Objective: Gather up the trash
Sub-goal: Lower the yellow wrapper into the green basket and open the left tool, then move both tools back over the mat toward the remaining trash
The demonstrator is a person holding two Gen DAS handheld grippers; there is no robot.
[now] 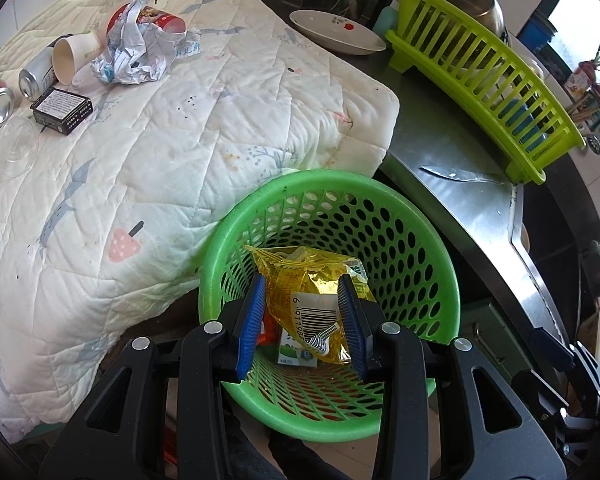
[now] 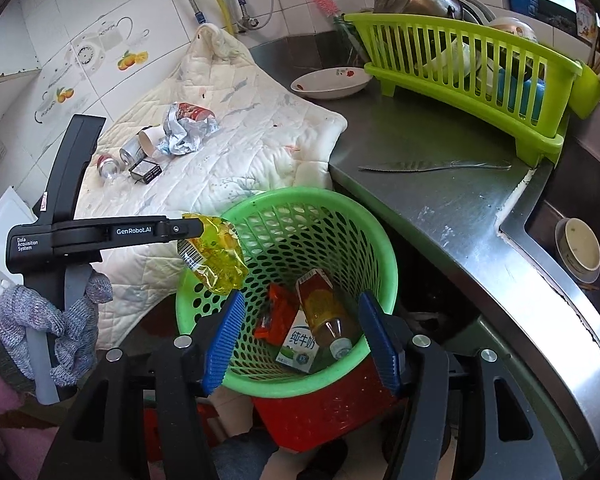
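My left gripper (image 1: 302, 284) is shut on a yellow plastic bag (image 1: 300, 276) with a barcode and holds it over the green perforated basket (image 1: 332, 178). In the right wrist view the bag (image 2: 214, 258) hangs from the left gripper (image 2: 196, 228) above the basket's (image 2: 300, 196) left rim. My right gripper (image 2: 302, 298) stands open over the basket with nothing between its pads. Inside lie a bottle (image 2: 324, 312), a milk carton (image 2: 298, 344) and an orange wrapper (image 2: 274, 312). On the quilt (image 1: 180, 128) lie crumpled paper (image 1: 136, 52), a paper cup (image 1: 74, 58), two cans (image 1: 36, 74) and a black box (image 1: 62, 110).
A green dish rack (image 1: 480, 72) with a pot stands at the back right of the steel counter. A knife (image 2: 432, 166) lies in front of it and a plate (image 2: 332, 82) behind the quilt. A bowl (image 2: 578, 248) sits in the sink. A red bucket (image 2: 320, 412) is under the basket.
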